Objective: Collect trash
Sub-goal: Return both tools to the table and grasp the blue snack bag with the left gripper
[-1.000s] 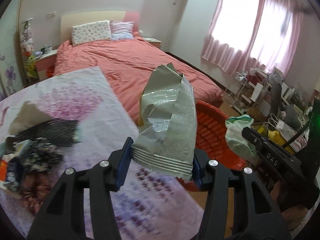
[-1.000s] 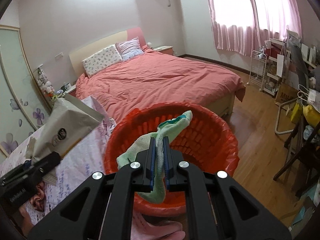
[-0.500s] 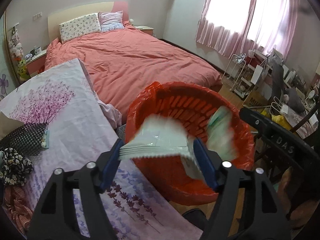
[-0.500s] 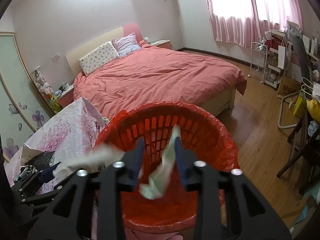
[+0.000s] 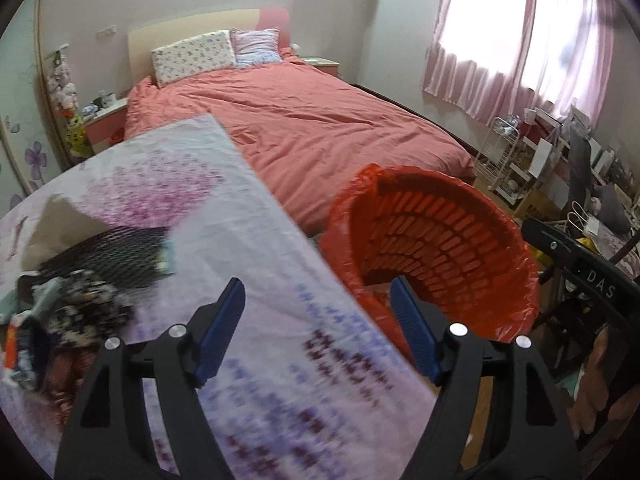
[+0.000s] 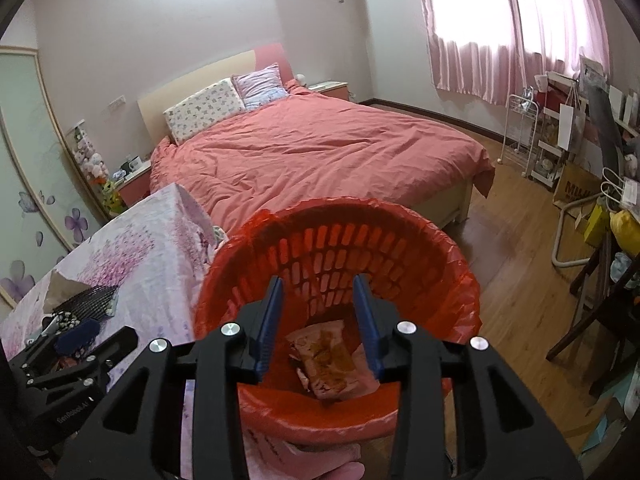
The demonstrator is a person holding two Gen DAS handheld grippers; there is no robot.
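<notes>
An orange slatted basket (image 5: 440,248) lined with a red bag stands on the floor beside the table. My right gripper (image 6: 318,292) hangs open over the basket (image 6: 340,252) with nothing between its blue pads. A crumpled pale wrapper (image 6: 328,360) lies at the basket's bottom. My left gripper (image 5: 316,300) is open and empty above the table's right edge, next to the basket's rim. More trash lies on the table's left side: a black mesh piece (image 5: 108,252) and a patterned heap (image 5: 80,312). The green cloth is out of sight.
The table wears a floral pink cloth (image 5: 200,200). Behind it stands a large bed with a coral cover (image 6: 320,152). Shelves, bags and chairs (image 6: 580,200) crowd the right wall under pink curtains. Wooden floor (image 6: 512,280) lies right of the basket.
Both grippers opened. The silver wrapper fell from the left one and the green cloth from the right one, down into the basket. The left view now takes in more of the table.
</notes>
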